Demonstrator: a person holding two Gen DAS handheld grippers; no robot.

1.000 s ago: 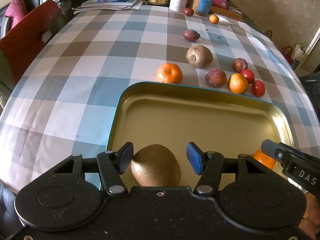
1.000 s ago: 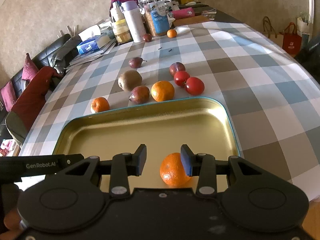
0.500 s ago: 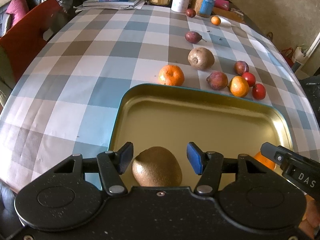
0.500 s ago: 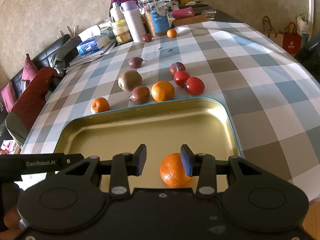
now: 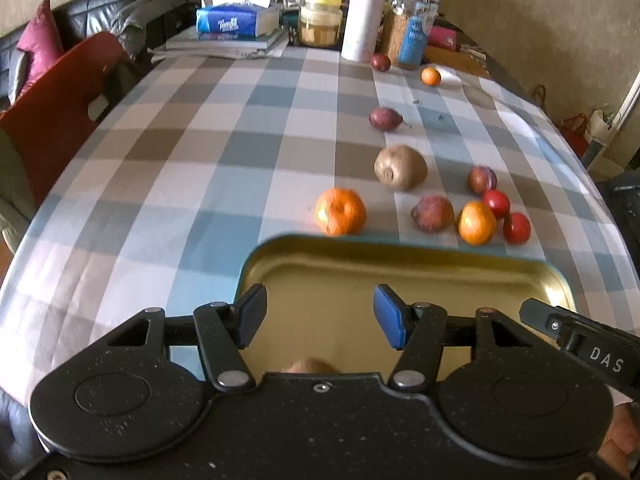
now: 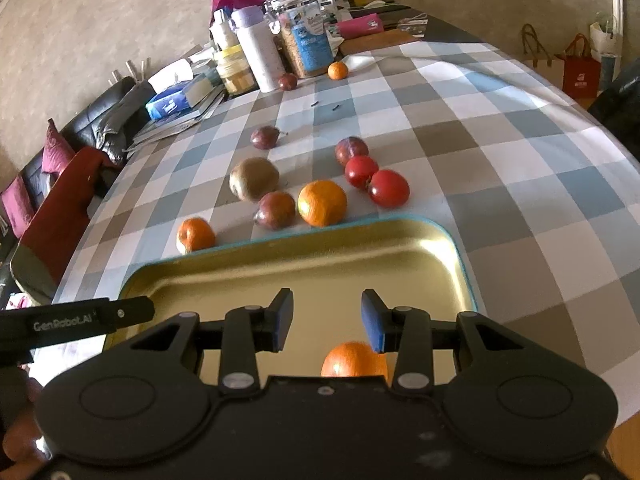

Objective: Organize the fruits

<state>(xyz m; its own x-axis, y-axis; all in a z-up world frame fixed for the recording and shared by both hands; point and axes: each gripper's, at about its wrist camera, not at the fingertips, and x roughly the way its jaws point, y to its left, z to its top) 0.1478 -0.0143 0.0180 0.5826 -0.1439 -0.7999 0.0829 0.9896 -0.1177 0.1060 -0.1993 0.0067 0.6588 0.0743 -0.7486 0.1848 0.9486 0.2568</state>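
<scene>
A gold tray [image 5: 400, 258] with a teal rim lies on the checked tablecloth. My left gripper [image 5: 320, 318] hangs open over the tray's left part. A brown kiwi [image 5: 311, 366] lies in the tray beneath it, mostly hidden by the gripper body. My right gripper [image 6: 326, 322] is open over the tray [image 6: 300, 240]. An orange [image 6: 354, 360] lies in the tray under its right finger, touched by neither pad. Beyond the tray lie an orange [image 5: 340, 212], a kiwi [image 5: 400, 167], a plum [image 5: 432, 213], another orange [image 5: 476, 223] and two tomatoes [image 5: 516, 228].
Farther back lie a purple fruit [image 5: 385, 119], a small orange [image 5: 431, 76] and a dark plum [image 5: 380, 62]. Jars, a white bottle [image 5: 362, 20], a tissue pack [image 5: 236, 20] and books crowd the far edge. A red chair [image 5: 56, 112] stands at the left.
The left gripper has lifted and drawn back, so the kiwi has slid almost out of its view. In the right view the orange sits slightly lower. Both jaws stay as wide as before.
</scene>
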